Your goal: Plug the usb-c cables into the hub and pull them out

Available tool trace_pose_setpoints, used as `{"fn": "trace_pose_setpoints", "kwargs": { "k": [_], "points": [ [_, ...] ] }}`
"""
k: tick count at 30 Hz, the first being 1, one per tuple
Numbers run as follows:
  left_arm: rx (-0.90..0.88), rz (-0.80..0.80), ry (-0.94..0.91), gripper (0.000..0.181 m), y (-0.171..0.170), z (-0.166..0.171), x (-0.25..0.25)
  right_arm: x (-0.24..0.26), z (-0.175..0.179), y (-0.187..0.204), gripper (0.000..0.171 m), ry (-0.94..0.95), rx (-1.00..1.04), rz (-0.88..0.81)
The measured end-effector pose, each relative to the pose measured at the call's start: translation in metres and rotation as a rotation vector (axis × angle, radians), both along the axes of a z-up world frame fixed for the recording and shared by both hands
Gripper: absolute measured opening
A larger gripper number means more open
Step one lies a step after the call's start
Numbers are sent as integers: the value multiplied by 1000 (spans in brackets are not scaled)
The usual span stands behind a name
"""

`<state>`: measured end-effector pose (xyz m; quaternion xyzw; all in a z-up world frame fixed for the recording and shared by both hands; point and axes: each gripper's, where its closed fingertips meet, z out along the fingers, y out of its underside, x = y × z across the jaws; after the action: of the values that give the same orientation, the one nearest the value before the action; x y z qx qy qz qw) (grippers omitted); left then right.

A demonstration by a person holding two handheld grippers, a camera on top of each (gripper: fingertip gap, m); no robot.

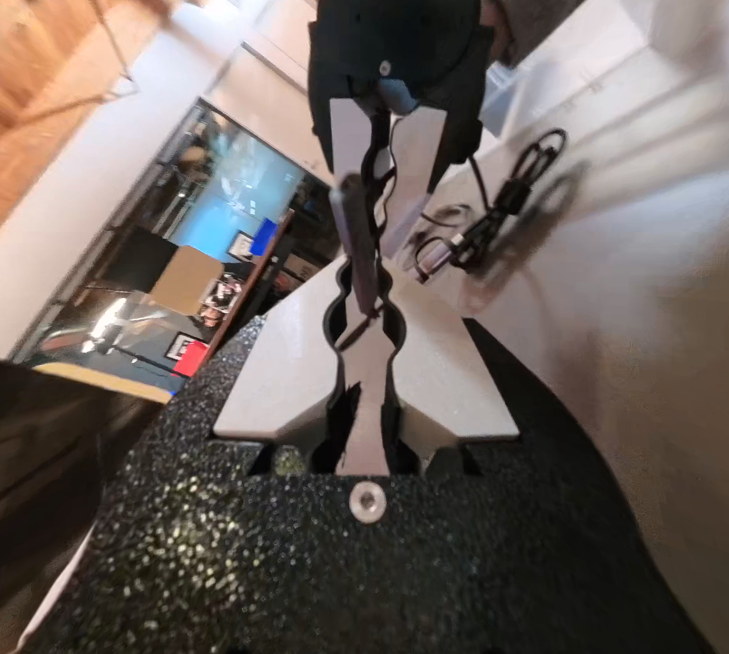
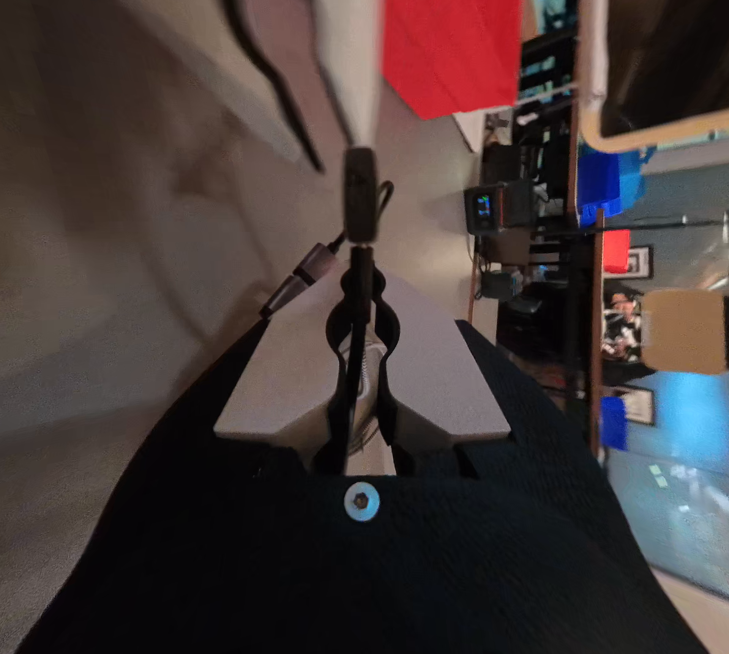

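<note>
In the left wrist view my left gripper [image 1: 367,274] is shut on a slim grey hub [image 1: 355,233], held edge-on and sticking out past the fingertips. My right gripper [image 1: 378,185] comes in from above, facing it. In the right wrist view my right gripper [image 2: 361,276] is shut on a black USB-C cable [image 2: 361,280]. The plug tip meets the near end of the dark hub [image 2: 359,197]; I cannot tell how deep it sits. One finger of the left gripper [image 2: 252,24] shows blurred at the upper left.
A bundle of black cables with grey plugs [image 1: 485,225] lies on the white table [image 1: 611,280] to the right. Two grey plug shells [image 2: 296,284] show left of my right fingertips. A red bin [image 2: 449,16] and cluttered shelves [image 2: 552,240] stand beyond.
</note>
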<state>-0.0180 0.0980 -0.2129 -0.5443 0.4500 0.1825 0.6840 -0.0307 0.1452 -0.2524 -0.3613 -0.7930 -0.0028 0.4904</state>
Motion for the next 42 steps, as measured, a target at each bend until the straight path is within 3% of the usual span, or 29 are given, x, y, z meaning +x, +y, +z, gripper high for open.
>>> {"fn": "trace_pose_setpoints", "kwargs": {
  "k": [2, 4, 8, 13, 15, 18, 22, 27, 32, 36, 42],
  "points": [
    [77, 51, -98, 22, -1, 21, -12, 8, 38, 15, 4, 95, -93, -35],
    [115, 84, -167, 21, -1, 30, -23, 20, 87, 33, 4, 197, -164, -56],
    [81, 103, -272, 14, 4, 17, -38, 52, 192, 71, 4, 322, -199, -92],
    [54, 119, -277, 9, 4, 9, -47, 95, 307, 105, 4, 389, -137, -147],
    [38, 131, -252, 9, 5, 3, -47, 113, 342, 113, 4, 397, -112, -165],
    [4, 145, -231, 10, 8, -5, -48, 138, 366, 128, 4, 352, -74, -210],
    [-23, 138, -234, 10, 8, -10, -50, 167, 357, 155, 4, 321, -1, -259],
    [-41, 134, -237, 10, 9, -12, -50, 193, 291, 200, 4, 346, 71, -367],
    [-48, 134, -214, 9, 10, -16, -44, 205, 235, 221, 3, 599, 253, -451],
    [-54, 136, -198, 9, 11, -19, -39, 196, 169, 220, 3, 647, 84, -437],
    [-63, 131, -183, 7, 13, -22, -33, 199, 78, 205, 4, 334, -369, -418]
  ]
}}
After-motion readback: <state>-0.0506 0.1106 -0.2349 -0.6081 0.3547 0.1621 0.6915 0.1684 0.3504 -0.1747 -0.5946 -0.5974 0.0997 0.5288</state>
